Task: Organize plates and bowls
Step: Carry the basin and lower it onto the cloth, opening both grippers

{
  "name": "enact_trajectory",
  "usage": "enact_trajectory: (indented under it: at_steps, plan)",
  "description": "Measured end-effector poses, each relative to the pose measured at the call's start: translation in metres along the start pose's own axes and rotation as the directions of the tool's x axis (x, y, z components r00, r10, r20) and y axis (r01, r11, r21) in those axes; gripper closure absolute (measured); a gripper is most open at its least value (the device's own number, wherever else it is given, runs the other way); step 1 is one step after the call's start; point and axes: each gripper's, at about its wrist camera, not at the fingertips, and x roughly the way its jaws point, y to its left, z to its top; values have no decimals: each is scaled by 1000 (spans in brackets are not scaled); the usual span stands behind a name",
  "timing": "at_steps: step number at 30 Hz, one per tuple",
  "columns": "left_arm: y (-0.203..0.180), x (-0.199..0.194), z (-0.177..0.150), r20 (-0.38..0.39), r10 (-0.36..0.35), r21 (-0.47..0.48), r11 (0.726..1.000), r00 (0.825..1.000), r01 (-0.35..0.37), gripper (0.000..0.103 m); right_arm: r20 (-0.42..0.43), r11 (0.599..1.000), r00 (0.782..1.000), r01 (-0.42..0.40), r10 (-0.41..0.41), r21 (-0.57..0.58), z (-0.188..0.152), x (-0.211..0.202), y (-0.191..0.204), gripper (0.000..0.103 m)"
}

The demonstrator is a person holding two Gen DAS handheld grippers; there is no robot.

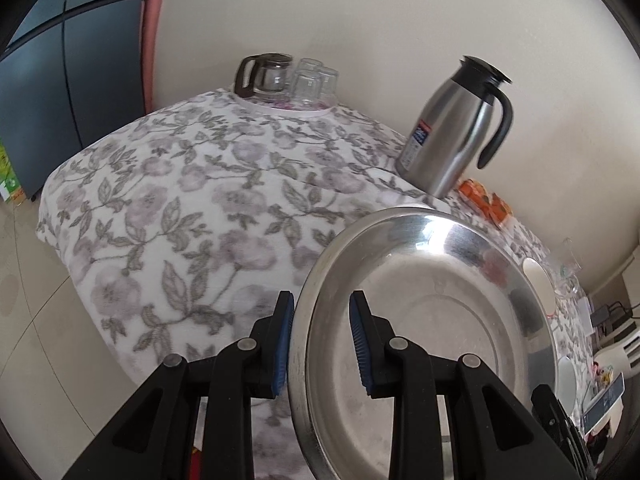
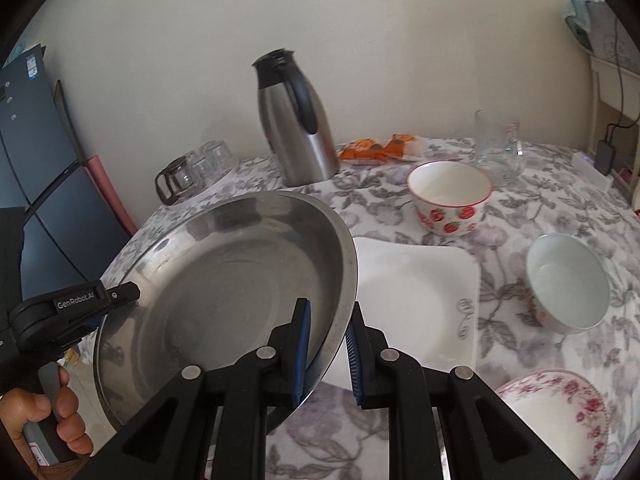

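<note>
Two plates, steel plate point(image 2: 224, 280) and white plate point(image 2: 416, 304); three bowls point(image 2: 450, 196); one thermos point(image 2: 296, 128); one glass mug point(image 2: 498, 146).

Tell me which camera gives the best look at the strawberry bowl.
The right wrist view: the strawberry bowl stands whole and upright behind the white square plate. In the left wrist view the steel plate hides it, except for what may be its rim.

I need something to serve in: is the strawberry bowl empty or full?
Empty. The strawberry bowl stands upright on the tablecloth, and its plain white inside shows bare.
</note>
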Motion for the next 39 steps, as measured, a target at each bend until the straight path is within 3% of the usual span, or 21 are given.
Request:
enact_trajectory:
  at_steps: [8, 20, 39]
  plan:
    - [-52, 8, -6, -23, -61, 96, 993, 998, 63, 73, 10, 991, 999, 52, -54, 122, 5, -5, -49, 85]
    - [-119, 39, -21, -100, -78, 212, 972, 992, 98, 73, -13, 958, 991, 131, -132, 257, 3, -2, -111, 85]
    - [-141, 71, -26, -135, -63, 241, 966, 989, 94, 73, -78, 947, 984, 176, -161, 268, -5, 22, -129, 84]
